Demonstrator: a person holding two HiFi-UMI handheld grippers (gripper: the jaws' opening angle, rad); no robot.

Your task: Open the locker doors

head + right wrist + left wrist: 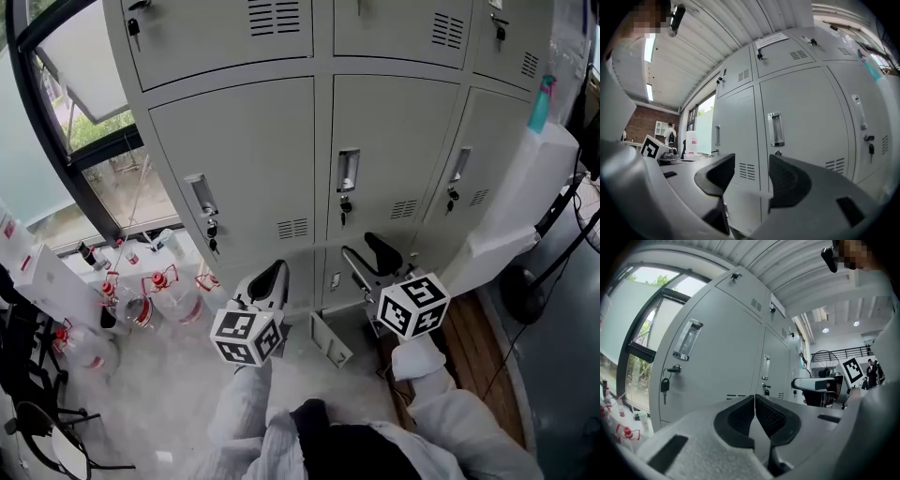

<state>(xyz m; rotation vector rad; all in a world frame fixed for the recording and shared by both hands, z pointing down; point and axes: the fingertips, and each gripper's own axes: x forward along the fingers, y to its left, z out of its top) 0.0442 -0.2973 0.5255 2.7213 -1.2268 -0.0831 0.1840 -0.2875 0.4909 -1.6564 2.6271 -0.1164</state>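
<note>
**Head view:** the left gripper [269, 281] and right gripper [371, 255] are held low, side by side, pointing at the closed locker doors [234, 159]. The doors are smooth grey sheet metal just ahead of the tips.

**Left gripper view:** the ribbed black pads [740, 416] are pressed together and hold nothing. A recessed chrome handle [687, 339] and a hanging key [664, 385] lie up-left of the tips.

**Right gripper view:** the jaws are spread with nothing between them. A rectangular chrome handle [775, 129] sits just above the gap.

Grey locker doors [239, 164], shut, keys hanging.
</note>
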